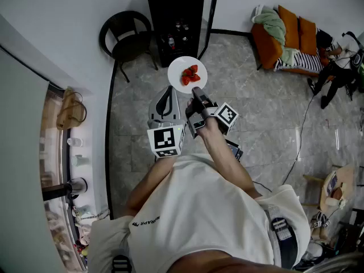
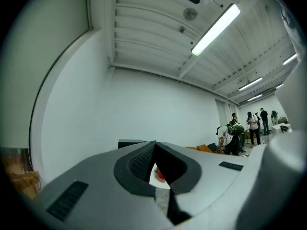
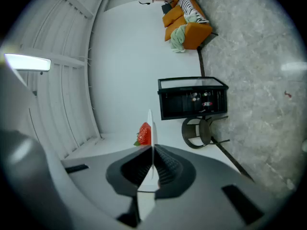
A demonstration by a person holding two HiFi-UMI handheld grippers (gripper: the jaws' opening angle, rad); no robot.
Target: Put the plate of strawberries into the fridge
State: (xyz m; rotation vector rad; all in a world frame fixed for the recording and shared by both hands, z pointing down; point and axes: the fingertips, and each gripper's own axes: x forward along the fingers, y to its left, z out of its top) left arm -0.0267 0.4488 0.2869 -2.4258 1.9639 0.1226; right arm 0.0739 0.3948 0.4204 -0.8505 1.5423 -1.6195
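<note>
A white plate (image 1: pixel 183 67) with a few red strawberries (image 1: pixel 190 74) is held level above the stone floor, just in front of a low black fridge (image 1: pixel 175 13). My right gripper (image 1: pixel 197 97) is shut on the plate's near rim. In the right gripper view the plate (image 3: pixel 150 123) shows edge-on between the jaws, with a strawberry (image 3: pixel 145 134) beside it and the fridge (image 3: pixel 192 98) beyond. My left gripper (image 1: pixel 166 94) hangs shut and empty just left of the plate. Through its finger gap a bit of plate (image 2: pixel 153 179) shows.
A black round chair (image 1: pixel 126 37) stands left of the fridge. The fridge door frame (image 1: pixel 211 10) looks swung open at its right, bottles showing inside. An orange sofa (image 1: pixel 284 30) and a person (image 1: pixel 335 70) are at the right, a cluttered counter (image 1: pixel 68 152) at the left.
</note>
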